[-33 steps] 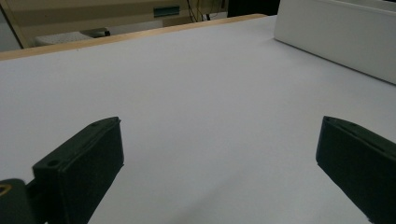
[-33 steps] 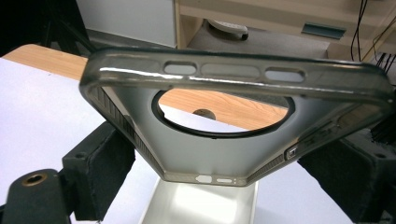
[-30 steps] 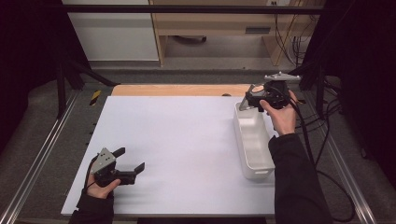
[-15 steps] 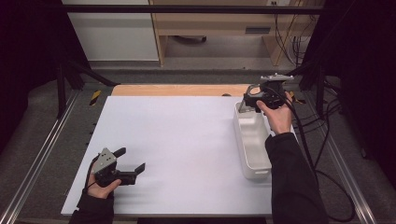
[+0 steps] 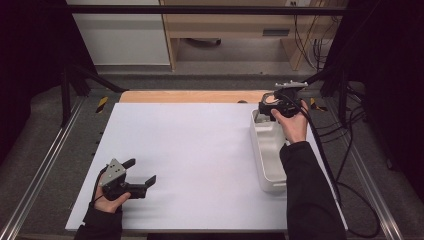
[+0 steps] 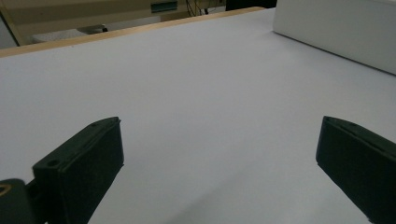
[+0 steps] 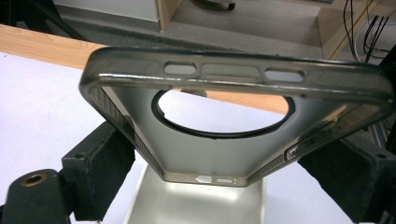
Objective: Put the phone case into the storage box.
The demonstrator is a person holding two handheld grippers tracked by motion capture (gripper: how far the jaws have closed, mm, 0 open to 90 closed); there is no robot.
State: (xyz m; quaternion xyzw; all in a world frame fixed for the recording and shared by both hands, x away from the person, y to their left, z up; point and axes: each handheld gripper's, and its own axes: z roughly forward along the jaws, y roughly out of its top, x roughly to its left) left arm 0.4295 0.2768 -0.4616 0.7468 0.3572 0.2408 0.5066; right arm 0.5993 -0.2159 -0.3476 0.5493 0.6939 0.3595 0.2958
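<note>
A white rectangular tabletop [image 5: 200, 160] with a pale wooden strip along its far edge fills the middle of the high view, with grey floor, metal rails and a wooden bench behind it in the upper part of the frame.

There are two grippers, one phone case and one tray. The translucent smoky-grey phone case [image 7: 233, 116] is a soft, glossy shell with a large round camera opening ringed in black, ribbed inner side walls, three slot cut-outs along its far edge and small port cut-outs along its near edge. It sits in the upper right of the high view, held above the far end of the long white plastic tray [image 5: 270, 155], which lies along the right side of the table with its length running from near to far.

The right gripper [image 7: 229, 179] has its two black jaws closed against the case's long sides near one end. In the right gripper view the case's long axis runs away from the camera, its open inner face turned upward and its far end tilted up.

The left gripper [image 5: 142, 172] rests low at the lower left of the high view, its jaws spread wide with nothing between them.
</note>
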